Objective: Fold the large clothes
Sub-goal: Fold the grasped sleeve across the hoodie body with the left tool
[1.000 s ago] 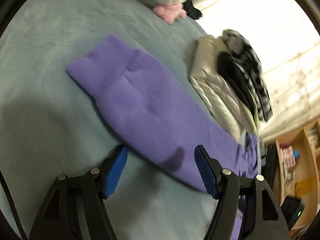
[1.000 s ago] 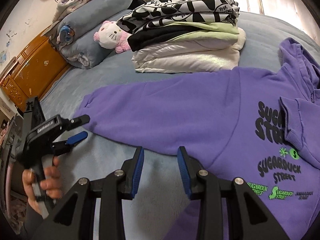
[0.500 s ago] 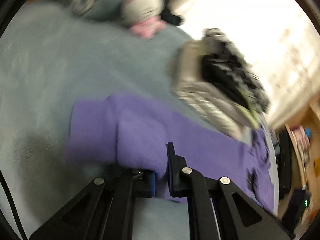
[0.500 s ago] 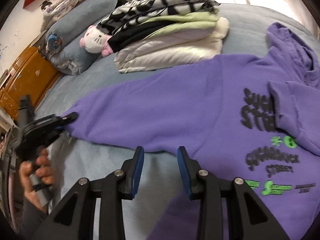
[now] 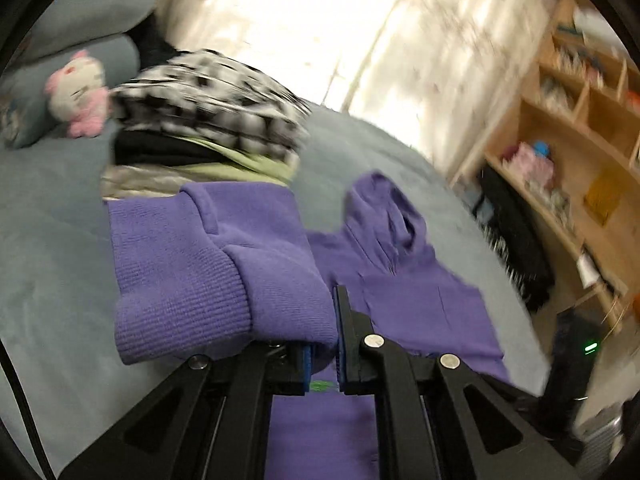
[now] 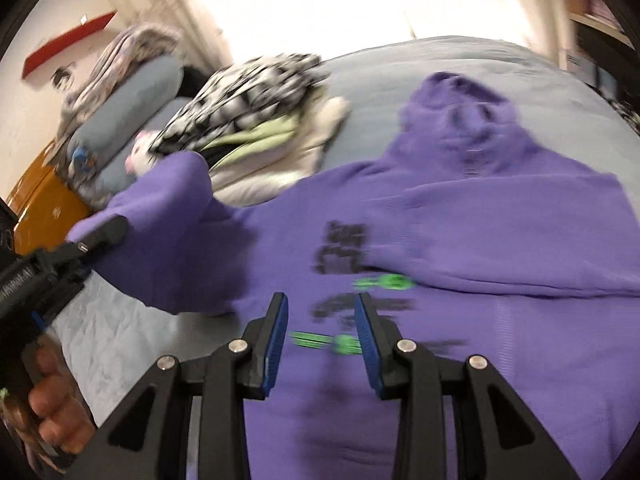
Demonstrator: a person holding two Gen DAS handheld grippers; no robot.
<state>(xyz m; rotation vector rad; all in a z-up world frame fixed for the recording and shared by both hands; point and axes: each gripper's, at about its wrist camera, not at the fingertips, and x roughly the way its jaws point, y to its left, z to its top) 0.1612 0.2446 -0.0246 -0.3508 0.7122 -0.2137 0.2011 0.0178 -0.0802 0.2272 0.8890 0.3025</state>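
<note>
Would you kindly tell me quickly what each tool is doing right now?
Left tool: closed on the purple sleeve, lifted off the bed.
Right tool: open, holding nothing, over the hoodie.

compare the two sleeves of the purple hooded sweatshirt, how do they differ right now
The left sleeve is lifted off the grey bed cover, its ribbed cuff pinched in the shut left gripper; the right sleeve lies flat, folded across the purple hooded sweatshirt chest. No gripper holds the right sleeve; the right gripper hovers open. Both are the same purple knit.
</note>
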